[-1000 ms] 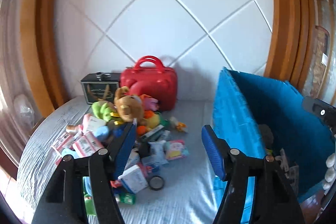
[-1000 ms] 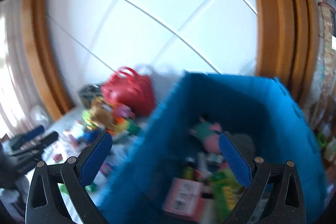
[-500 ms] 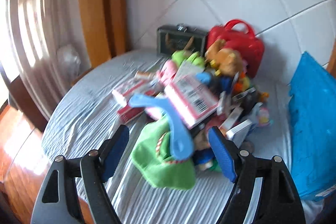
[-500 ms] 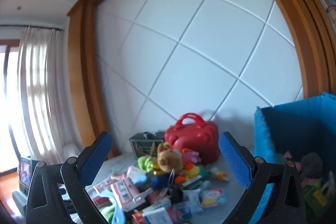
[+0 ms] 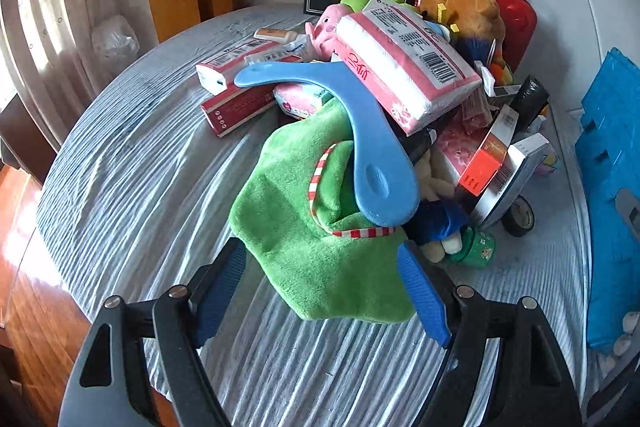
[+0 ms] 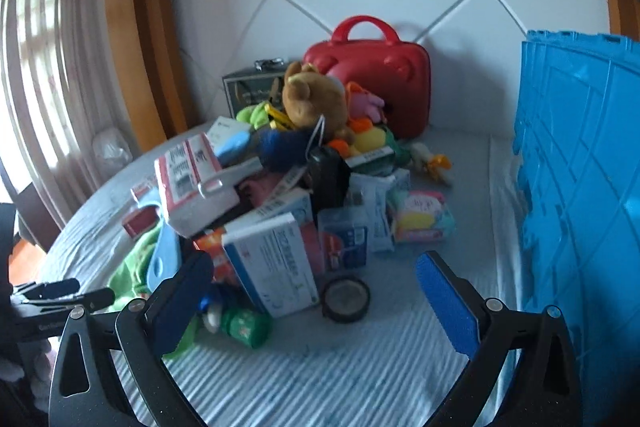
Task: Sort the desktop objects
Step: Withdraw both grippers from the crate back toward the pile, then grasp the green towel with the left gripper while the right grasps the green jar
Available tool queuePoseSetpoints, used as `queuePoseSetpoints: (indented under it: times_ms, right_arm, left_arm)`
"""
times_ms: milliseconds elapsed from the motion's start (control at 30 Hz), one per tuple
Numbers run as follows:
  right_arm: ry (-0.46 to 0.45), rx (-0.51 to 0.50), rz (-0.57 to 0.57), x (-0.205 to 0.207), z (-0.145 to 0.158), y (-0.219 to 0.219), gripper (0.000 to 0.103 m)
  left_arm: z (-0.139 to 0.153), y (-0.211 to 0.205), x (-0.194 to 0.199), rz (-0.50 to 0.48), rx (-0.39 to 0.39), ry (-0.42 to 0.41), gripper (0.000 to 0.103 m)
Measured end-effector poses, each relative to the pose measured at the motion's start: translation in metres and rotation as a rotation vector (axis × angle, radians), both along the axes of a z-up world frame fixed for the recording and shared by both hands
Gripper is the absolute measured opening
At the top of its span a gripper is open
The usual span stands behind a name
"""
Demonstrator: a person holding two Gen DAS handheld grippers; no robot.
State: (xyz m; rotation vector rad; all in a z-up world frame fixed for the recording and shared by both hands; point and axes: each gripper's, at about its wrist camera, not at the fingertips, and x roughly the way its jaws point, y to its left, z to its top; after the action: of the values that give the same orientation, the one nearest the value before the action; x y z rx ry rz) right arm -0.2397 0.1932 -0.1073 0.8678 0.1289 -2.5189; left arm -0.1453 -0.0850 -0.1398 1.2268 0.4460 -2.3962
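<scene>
Both hand-held grippers drop from the blue bin [image 6: 580, 167] to the heap on the desk [image 5: 140, 167], left hand-held gripper [image 5: 322, 285] wide open astride the green plush cloth [image 5: 304, 227], right hand-held gripper [image 6: 316, 291] wide open, empty, most sorting still ahead.

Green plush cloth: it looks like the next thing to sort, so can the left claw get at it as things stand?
Probably yes. The left claw is open, straddling the green plush cloth's near edge; the blue paddle overlaps only its far part.
</scene>
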Motion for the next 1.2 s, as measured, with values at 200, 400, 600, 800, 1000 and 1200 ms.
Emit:
queuePoseSetpoints:
  times_ms: [200, 400, 600, 800, 1000, 1200]
  right_arm:
    - [-0.055, 0.046, -0.031, -0.004, -0.013, 0.008, 0.103]
    - [-0.197, 0.108, 0.022, -0.012, -0.048, -0.005, 0.103]
    - [-0.31, 0.146, 0.09, -0.012, -0.074, -0.032, 0.103]
    - [-0.368, 0.172, 0.132, -0.009, -0.097, -0.063, 0.074]
    - [-0.405, 0.151, 0.144, -0.016, -0.106, -0.079, 0.073]
    - [-0.407, 0.157, 0.148, -0.017, -0.116, -0.096, 0.071]
  left_arm:
    - [-0.013, 0.004, -0.018, -0.036, 0.023, -0.021, 0.078]
    - [-0.049, 0.004, -0.036, -0.06, 0.104, -0.077, 0.078]
    - [-0.077, -0.004, -0.047, -0.07, 0.059, -0.128, 0.077]
    - [-0.075, -0.033, -0.019, -0.074, 0.081, -0.108, 0.051]
    - [-0.064, -0.069, 0.017, 0.01, -0.09, -0.163, 0.05]
    - [-0.059, -0.089, 0.038, -0.006, -0.014, -0.128, 0.04]
